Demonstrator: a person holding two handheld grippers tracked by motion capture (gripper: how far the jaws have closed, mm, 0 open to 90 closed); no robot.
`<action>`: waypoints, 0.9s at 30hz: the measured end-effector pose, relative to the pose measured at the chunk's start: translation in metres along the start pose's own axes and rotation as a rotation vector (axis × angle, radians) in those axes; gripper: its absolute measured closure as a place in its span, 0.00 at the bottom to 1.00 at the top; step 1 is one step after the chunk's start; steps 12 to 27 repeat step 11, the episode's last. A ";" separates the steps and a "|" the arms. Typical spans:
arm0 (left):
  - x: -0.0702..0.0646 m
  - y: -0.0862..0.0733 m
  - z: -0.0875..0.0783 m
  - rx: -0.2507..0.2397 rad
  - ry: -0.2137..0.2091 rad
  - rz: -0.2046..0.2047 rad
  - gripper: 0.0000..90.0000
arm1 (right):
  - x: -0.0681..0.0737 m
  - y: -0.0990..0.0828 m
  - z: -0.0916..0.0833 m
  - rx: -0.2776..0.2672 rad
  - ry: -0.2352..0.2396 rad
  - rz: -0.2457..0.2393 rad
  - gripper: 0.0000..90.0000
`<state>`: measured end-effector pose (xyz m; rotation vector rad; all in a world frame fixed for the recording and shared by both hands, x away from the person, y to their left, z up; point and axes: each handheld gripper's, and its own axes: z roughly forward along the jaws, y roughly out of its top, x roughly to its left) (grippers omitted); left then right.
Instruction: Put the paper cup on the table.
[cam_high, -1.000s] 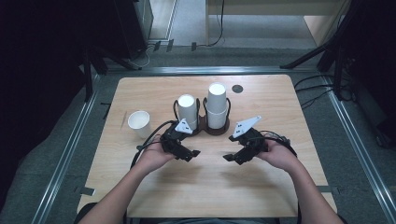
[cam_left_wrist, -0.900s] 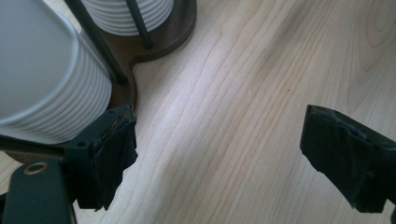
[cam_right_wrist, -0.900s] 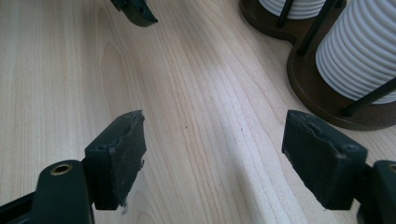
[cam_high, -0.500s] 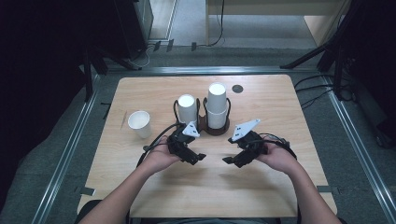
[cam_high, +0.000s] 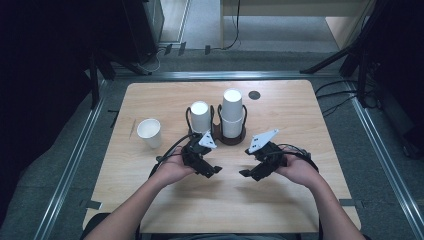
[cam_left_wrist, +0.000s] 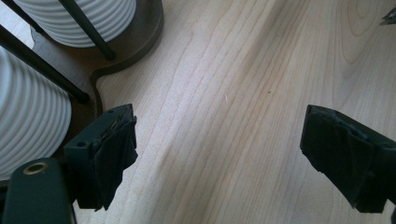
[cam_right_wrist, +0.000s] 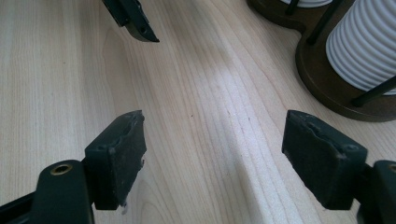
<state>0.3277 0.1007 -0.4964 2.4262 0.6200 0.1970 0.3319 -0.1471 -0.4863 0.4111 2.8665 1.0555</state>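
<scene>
Pale wooden worktop (cam_high: 300, 115) carries a brown cup rack (cam_high: 230, 140) mid-surface; toward the near edge, left gripper (cam_high: 212, 171) and right gripper (cam_high: 248, 175) hover, jaws wide open, empty.

Both grippers are black, the left gripper (cam_high: 209, 170) and the right gripper (cam_high: 250, 174) alike, each topped by a grey three-cornered plate and trailing a black cable; brass-ringed screw holes sit behind the padded jaws.

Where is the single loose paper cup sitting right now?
In the high view the loose paper cup stands upright on the left part of the table, apart from and left of the dark cup holder, beyond the left gripper.
</scene>
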 end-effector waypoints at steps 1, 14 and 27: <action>0.000 0.000 0.001 0.000 -0.001 -0.004 0.12 | 0.000 0.000 0.000 0.001 0.000 0.000 0.24; 0.007 -0.006 0.020 0.072 -0.028 -0.039 0.11 | -0.001 -0.007 0.014 0.076 0.003 0.002 0.24; 0.007 -0.006 0.020 0.072 -0.028 -0.039 0.11 | -0.001 -0.007 0.014 0.076 0.003 0.002 0.24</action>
